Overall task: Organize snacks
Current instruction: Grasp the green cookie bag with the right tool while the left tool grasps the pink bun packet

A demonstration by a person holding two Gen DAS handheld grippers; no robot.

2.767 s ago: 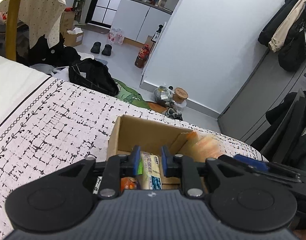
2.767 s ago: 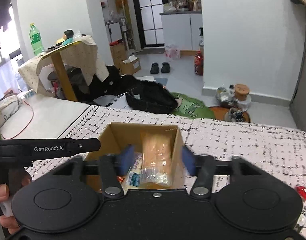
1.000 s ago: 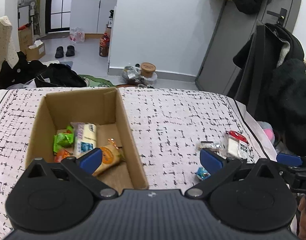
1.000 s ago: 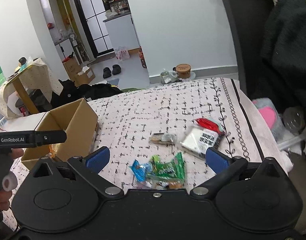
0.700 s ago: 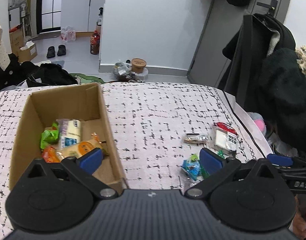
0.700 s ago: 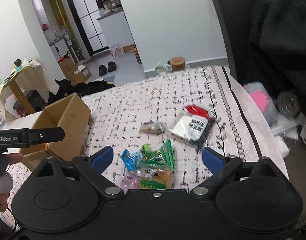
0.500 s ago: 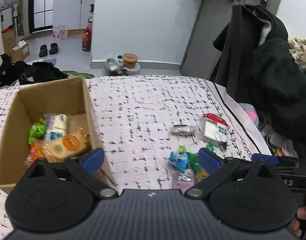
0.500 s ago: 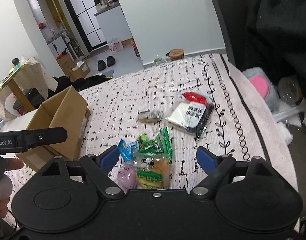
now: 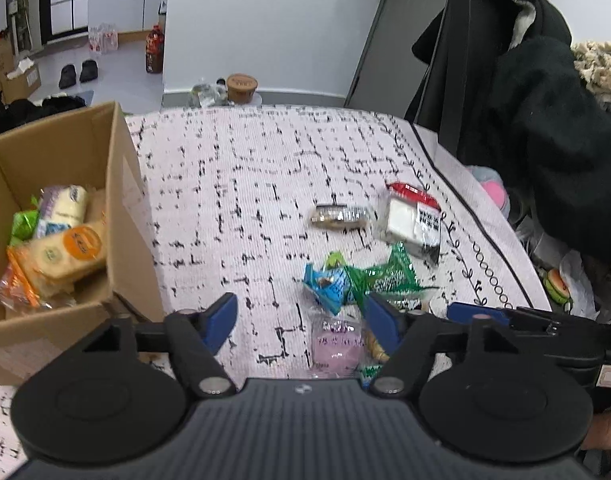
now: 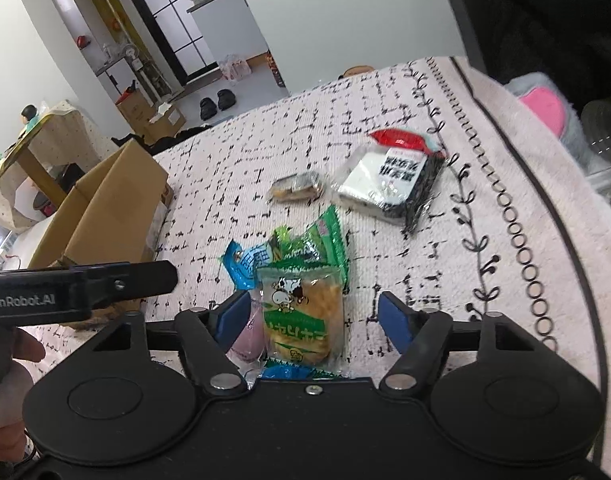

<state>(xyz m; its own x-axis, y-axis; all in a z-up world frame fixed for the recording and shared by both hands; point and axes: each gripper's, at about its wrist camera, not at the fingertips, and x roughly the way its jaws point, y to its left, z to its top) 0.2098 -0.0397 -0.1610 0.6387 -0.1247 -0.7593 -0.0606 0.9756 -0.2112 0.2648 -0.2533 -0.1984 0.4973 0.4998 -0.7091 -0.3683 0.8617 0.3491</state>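
Now, at nine o'clock in the left wrist view, the cardboard box [image 9: 117,216] is seen pushed to the frame's edge, whereas a second ago it filled the centre; several packets already lie inside it. Both grippers have thus been carried from the box to the loose snacks on the patterned bedspread [image 9: 241,184]. At the frame's centre, the left gripper [image 9: 301,322] is shown with its jaws closing from the full spread held a second ago; the pink packet [image 9: 337,346] lies between them, nearer the right pad, and is not yet pressed. At two o'clock, the brown bar [image 9: 337,216] and the white-and-black packet [image 9: 413,220] rest just beside each other, untouched.

In the right wrist view, the right gripper [image 10: 313,322] is likewise closing; the yellow cracker packet [image 10: 299,320] sits between its pads with clear gaps either side, so nothing is gripped. The green wrapper [image 10: 325,240] lies at twelve o'clock. A fresh pick-up round is judged to be starting.
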